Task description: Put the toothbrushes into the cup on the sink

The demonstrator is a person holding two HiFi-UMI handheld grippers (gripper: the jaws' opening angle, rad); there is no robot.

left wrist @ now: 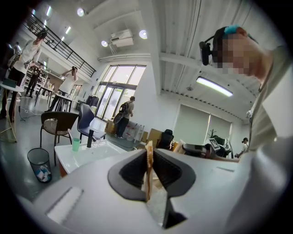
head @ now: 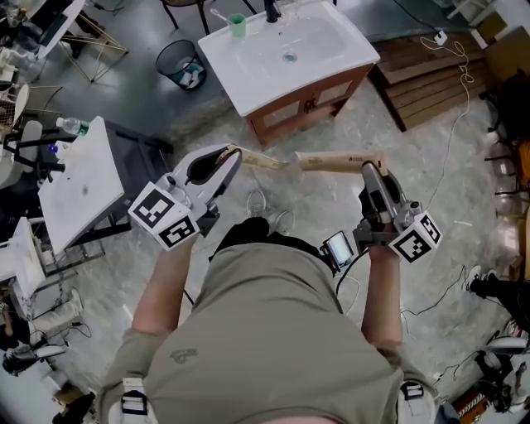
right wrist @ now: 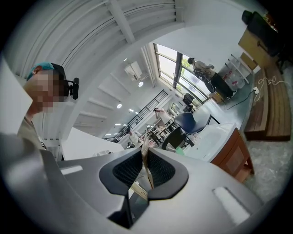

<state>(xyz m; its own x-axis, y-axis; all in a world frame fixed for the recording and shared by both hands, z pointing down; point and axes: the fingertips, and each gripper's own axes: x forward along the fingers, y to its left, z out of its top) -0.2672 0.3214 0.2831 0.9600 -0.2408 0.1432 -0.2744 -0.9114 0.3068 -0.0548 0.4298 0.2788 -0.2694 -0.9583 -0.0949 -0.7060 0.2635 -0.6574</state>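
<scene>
The cup [head: 238, 26] at twelve o'clock is mint green, on a glossy white sink [head: 331, 45] over a reddish-brown cabinet [head: 310, 103]. The left toothbrush pack [head: 263, 160] and right toothbrush pack [head: 335, 161] are pale tan. The left gripper [head: 234, 152] and right gripper [head: 368, 168] are light grey with black pads and black-and-white square markers.

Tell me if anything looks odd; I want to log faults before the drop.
Nothing spilled or broken. Oddly, the left toothbrush and right toothbrush, clamped in the left gripper and right gripper, look still boxed. The cup stands upright.
</scene>
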